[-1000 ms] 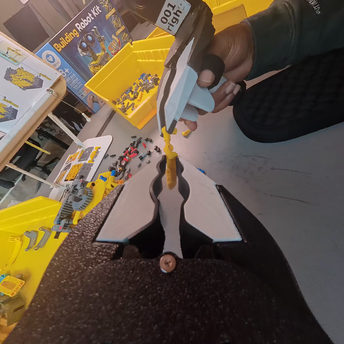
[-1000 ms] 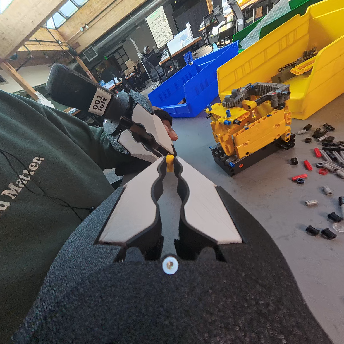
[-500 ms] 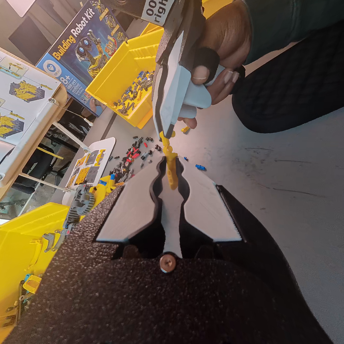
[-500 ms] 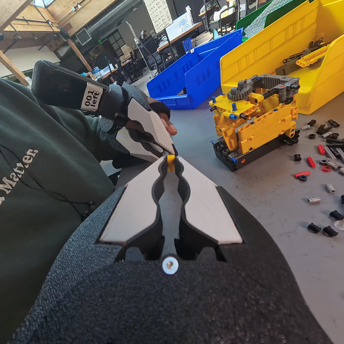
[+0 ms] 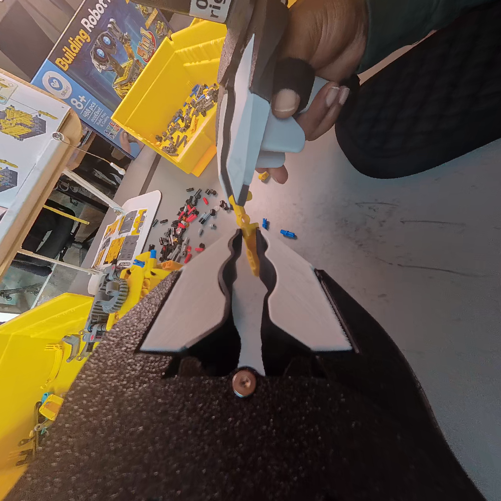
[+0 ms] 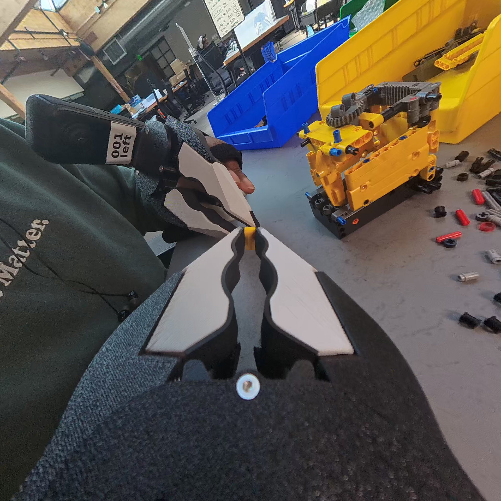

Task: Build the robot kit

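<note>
My left gripper point(image 5: 248, 230) is shut on a yellow beam point(image 5: 251, 253) that sticks out past its tips. A slim yellow link point(image 5: 240, 214) runs from the beam up to my right gripper point(image 5: 238, 199), which comes down from above in a hand. In the right wrist view my right gripper point(image 6: 249, 229) is shut on the yellow piece point(image 6: 249, 241). My left gripper point(image 6: 250, 223) meets it tip to tip from the upper left. Both hold the piece above the grey table point(image 6: 366, 284).
A half-built yellow and black model point(image 6: 379, 157) stands on the table to the right, and shows in the left wrist view point(image 5: 141, 271). Loose small parts point(image 5: 184, 230) point(image 6: 482, 206) lie scattered. Yellow bins point(image 5: 173, 108) point(image 6: 393, 54), a blue bin point(image 6: 271, 108), a kit box point(image 5: 103, 54) and a booklet point(image 5: 127, 235) stand around. My two grippers' fingertips are within a few centimetres of each other.
Both grippers stay shut on the yellow piece. The pair has shifted slightly, and the right gripper and hand look nearer and higher in the left wrist view.
</note>
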The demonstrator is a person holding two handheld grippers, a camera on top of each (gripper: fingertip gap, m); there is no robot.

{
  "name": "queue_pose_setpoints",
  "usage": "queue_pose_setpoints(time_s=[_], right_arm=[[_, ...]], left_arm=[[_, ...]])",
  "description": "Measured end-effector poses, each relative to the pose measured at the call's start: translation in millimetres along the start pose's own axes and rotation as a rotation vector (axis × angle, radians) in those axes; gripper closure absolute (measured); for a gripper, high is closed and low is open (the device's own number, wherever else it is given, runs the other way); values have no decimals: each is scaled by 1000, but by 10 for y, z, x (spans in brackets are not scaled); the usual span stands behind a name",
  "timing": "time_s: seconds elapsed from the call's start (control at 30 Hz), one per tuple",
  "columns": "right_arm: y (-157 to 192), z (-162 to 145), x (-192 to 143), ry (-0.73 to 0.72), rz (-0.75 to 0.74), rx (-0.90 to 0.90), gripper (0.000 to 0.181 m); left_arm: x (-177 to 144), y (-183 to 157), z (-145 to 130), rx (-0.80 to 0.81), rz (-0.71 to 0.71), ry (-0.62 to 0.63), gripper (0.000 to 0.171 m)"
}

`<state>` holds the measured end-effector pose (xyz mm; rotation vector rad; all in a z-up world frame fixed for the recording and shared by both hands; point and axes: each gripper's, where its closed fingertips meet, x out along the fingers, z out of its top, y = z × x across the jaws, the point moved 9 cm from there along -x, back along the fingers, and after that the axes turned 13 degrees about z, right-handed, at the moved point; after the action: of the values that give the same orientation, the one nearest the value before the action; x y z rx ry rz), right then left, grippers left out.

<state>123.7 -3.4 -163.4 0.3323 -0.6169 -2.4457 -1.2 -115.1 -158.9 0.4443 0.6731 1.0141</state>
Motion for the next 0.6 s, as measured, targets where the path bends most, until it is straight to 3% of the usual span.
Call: queue_pose_setpoints(time_s=[0.33,0.4,0.47,0.6], right_arm=[[-27,-9,16,-28,2,21,175],[-81,-17,-8,-54,3,56,175],[-100,29,-90,-141,89,113,175],[-41,44,-118,-134,181,96,175]], left_arm=[[12,38,-22,-49,-22,14,163],[67,99,-59,-191,-93,25,162],[60,194,-59,-415,-170,-74,161],[105,287,-125,-828,-445,-132,153]])
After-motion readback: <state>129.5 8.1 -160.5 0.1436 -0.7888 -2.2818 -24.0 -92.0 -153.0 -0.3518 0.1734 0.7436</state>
